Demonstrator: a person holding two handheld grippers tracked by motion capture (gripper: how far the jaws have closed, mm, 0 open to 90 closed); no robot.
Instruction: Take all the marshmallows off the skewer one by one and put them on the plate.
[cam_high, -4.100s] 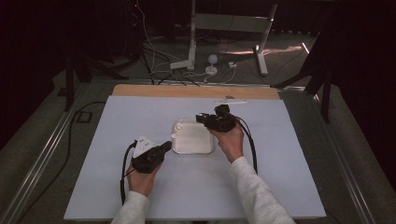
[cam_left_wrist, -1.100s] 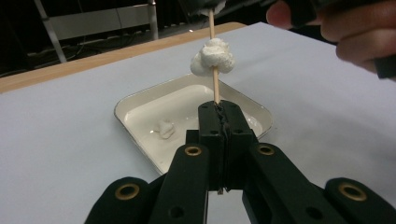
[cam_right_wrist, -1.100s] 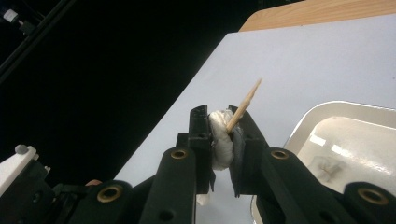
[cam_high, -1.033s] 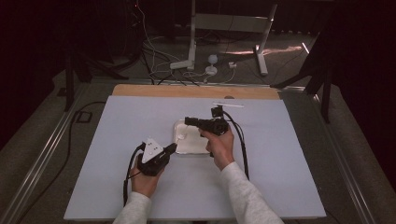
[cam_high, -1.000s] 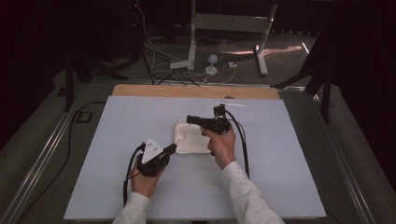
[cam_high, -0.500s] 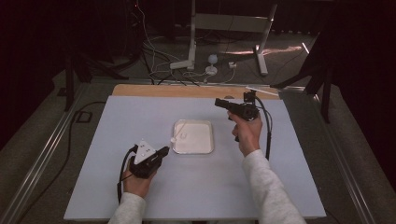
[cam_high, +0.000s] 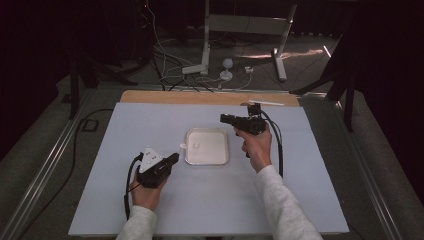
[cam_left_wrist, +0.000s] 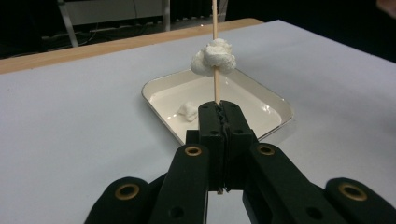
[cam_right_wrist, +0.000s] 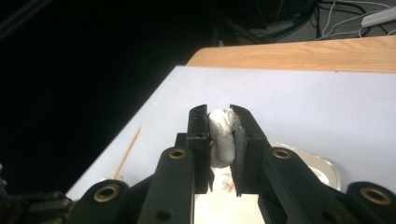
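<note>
the left gripper (cam_left_wrist: 219, 109) is clamped on a thin wooden skewer (cam_left_wrist: 215, 70) carrying a white marshmallow (cam_left_wrist: 213, 58), just off the near left corner of the white tray (cam_high: 222, 161). the right gripper (cam_right_wrist: 219, 116) pinches another marshmallow piece (cam_right_wrist: 221, 137) above the tray's far right corner. a small piece (cam_left_wrist: 188, 111) lies in the tray, mid-table.

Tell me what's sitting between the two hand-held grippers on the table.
In the high view, the white tray lies between the left hand-held gripper and the right hand-held gripper, with a small white piece in it.

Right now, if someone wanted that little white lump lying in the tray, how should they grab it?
From straight above, jaws closing across its sides. The loose white lump lies alone on the flat floor of the tray, whose low raised rim would likely block a sideways approach. It looks soft, so squeeze lightly.
</note>
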